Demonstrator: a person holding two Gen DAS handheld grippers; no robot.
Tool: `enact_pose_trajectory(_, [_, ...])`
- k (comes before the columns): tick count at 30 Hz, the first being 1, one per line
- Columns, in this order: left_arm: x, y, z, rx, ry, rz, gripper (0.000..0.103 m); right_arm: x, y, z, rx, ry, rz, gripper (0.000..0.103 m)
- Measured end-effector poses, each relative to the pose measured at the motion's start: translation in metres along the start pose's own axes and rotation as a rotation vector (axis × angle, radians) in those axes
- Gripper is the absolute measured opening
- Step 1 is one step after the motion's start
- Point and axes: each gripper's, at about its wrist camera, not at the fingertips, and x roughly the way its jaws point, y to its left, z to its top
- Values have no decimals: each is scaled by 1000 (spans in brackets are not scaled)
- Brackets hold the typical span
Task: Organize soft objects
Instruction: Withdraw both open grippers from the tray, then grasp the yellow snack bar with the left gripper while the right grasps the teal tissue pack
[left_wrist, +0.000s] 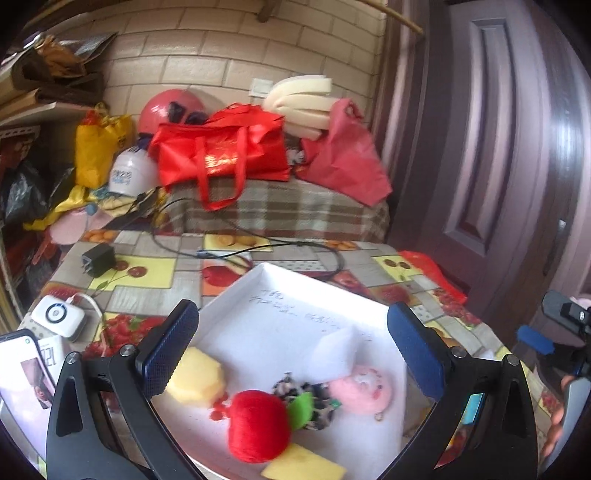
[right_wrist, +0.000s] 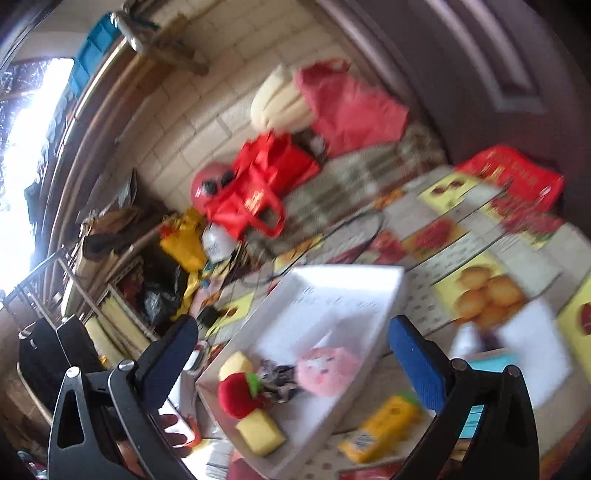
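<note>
White tray of soft toys and sponges on a fruit-print tablecloth, both claws spread wide and empty.

Tablecloth (left_wrist: 147, 273): fruit-pattern squares, covers the table. White tray (left_wrist: 280, 291): centre of the left wrist view, handwriting on its floor. Red plush apple (left_wrist: 256, 424): at 6 o'clock in the tray, green leaf touching the leopard-print plush (left_wrist: 295, 387) just beyond it. Pink plush pig (left_wrist: 364, 393): at 4 o'clock, beside a white sponge block (left_wrist: 334, 350). Yellow sponges: one (left_wrist: 197, 378) at 8 o'clock, one (left_wrist: 304, 467) at the near edge. Yellow carton (right_wrist: 384, 424): outside the tray, on the cloth, right wrist view. Left gripper (left_wrist: 291, 354): jaws fully apart over the tray, holding nothing. Right gripper (right_wrist: 291, 365): jaws fully apart, holding nothing; view blurred.
</note>
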Motion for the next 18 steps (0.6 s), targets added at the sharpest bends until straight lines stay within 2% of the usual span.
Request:
enact_pose_trajectory(3, [0,-22,-3,46,25,-61,103,-28,-24,4,1,-64,-75,103])
enact_pose_trajectory(5, [3,-39,-8,83,61,-123,103,-40,-42,5,8,-67,-129,103])
enact_pose_trajectory(9, [16,-83,-28,193,185,-242,103,-43,-69,-2,-6,-9,-230,103])
enact_pose_trajectory(12, [26,-113,-52,303,258,-243,103,-35,-79,-13,-49,56,-308,103])
enact_pose_trajectory(15, [32,-133,-72,360,310,-275,101,-28,-87,-23,-83,97,-356,103])
enact_pose_trajectory(16, [32,-137,-77,375,321,-288,96,-26,-88,-25,-95,106,-360,102])
enact_pose_trajectory(18, [33,-149,-87,425,344,-296,94,-14,-84,-32,-140,156,-340,96])
